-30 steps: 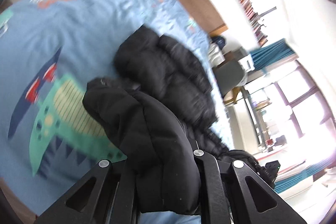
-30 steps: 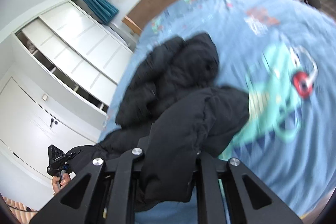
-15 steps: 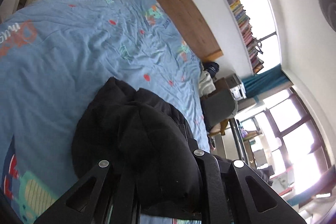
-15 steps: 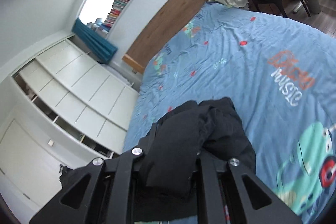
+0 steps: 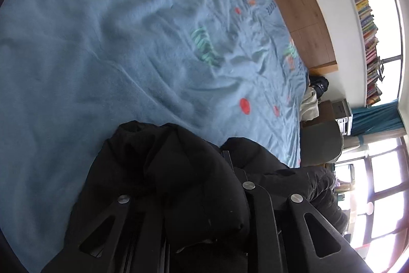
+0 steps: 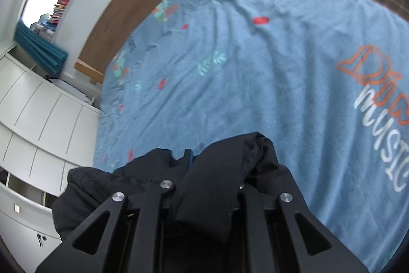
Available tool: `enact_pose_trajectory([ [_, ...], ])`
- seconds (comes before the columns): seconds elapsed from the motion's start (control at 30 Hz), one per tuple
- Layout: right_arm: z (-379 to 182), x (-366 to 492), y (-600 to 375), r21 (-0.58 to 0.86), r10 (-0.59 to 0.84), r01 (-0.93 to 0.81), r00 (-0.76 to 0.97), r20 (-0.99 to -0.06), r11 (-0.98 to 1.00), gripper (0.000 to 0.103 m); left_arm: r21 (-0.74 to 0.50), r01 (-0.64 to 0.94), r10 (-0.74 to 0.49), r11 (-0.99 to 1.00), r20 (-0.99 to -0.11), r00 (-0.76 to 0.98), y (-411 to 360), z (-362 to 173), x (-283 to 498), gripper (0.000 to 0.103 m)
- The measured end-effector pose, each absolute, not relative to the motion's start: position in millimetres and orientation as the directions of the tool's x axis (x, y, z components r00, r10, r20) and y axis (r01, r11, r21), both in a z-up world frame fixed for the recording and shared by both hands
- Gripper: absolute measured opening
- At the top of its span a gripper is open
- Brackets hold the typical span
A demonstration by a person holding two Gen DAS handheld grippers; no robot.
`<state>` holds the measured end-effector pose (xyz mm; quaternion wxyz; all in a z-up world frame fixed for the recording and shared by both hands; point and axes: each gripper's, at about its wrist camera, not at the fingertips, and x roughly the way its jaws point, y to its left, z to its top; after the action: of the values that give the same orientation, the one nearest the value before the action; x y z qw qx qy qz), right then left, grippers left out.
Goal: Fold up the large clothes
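- The black puffer jacket (image 5: 179, 186) is thick and quilted, bunched into soft rolls; it sits low in both views, over the near part of the blue bedspread (image 5: 127, 42).
- The left tool (image 5: 194, 201) is clamped on a fat fold of the jacket, padding bulging between its fingers.
- The right tool (image 6: 204, 198) likewise grips a dark flap (image 6: 217, 183) of the same jacket.
- Ahead of both tools the bedspread lies wide and bare of clothes, rumpled, reaching to the wooden headboard (image 5: 301, 4).
- Only the left view shows the grey chair (image 5: 322, 142) beside the bed edge and the bright windows (image 5: 378, 196).
- Only the right view shows the white wardrobe (image 6: 38, 119) and the "MUSIC" lettering (image 6: 381, 142) on the bedspread.
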<state>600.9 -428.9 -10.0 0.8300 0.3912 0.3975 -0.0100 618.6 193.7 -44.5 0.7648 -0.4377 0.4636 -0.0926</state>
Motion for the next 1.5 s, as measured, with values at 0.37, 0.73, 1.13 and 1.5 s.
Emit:
enact_pose_trajectory([
  [0.37, -57.7, 630.0, -440.0, 0.732, 0.375, 0.328, 0.692, -0.617, 0.597, 0.033, -0.84, -0.238, -0.619, 0.489, -0.526, 0.584, 206.1, -44.2, 623.1, 0.045],
  [0.73, 41.5, 607.4, -443.4, 0.711, 0.313, 0.202, 0.793, -0.522, 0.673, 0.083, -0.855, -0.18, -0.568, 0.487, -0.466, 0.678, 229.1, 40.4, 603.0, 0.071],
  [1.13, 110.3, 541.2, -323.7, 0.48, 0.335, -0.033, 0.758, -0.56, 0.877, 0.083, -0.467, -0.036, -0.337, 0.883, -0.686, 0.645, 130.1, 101.3, 539.7, 0.073],
  [1.5, 39.6, 572.6, -221.9, 0.313, 0.294, -0.104, 0.697, -0.654, 0.944, 0.083, -0.271, 0.122, -0.291, 0.955, -0.771, 0.566, 18.2, 40.9, 584.5, 0.073],
])
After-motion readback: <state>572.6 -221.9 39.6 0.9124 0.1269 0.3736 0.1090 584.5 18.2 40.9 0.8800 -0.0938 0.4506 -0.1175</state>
